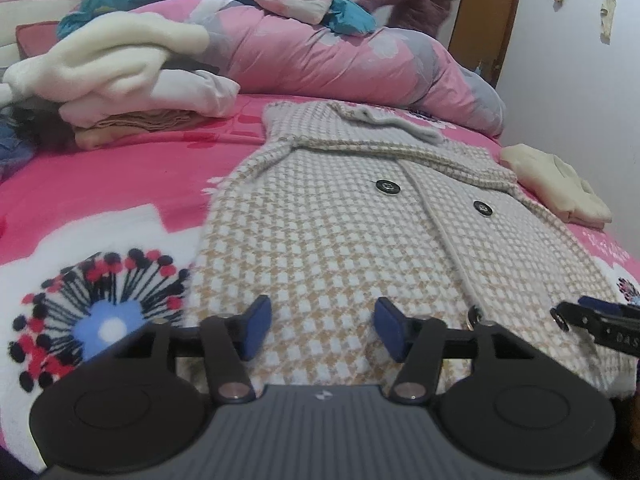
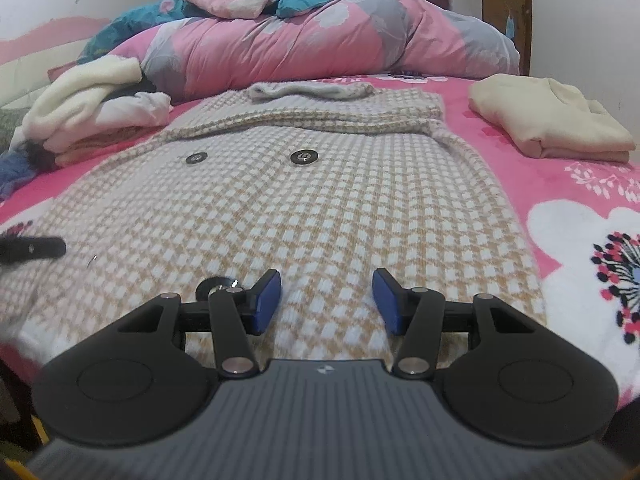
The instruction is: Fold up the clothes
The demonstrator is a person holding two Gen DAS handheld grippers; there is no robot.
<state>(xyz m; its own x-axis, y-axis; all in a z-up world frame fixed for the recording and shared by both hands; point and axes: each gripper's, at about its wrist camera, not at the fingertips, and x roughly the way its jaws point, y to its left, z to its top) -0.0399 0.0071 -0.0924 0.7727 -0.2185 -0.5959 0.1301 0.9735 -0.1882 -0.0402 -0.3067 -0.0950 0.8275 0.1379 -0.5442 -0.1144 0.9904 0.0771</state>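
Left gripper (image 1: pixel 322 328) open above checked coat (image 1: pixel 360 240), right gripper (image 2: pixel 327 302) open

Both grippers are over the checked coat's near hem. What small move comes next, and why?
Probably lower both and close on the hem. The left gripper and right gripper are open and empty above the checked coat, which lies flat with its sleeves already folded in, so folding the hem up toward the collar looks like the step left.

One checked coat (image 1: pixel 340 240), two folded cream garments (image 2: pixel 548 124), one rolled quilt (image 1: pixel 340 52), two grippers (image 1: pixel 322 328).
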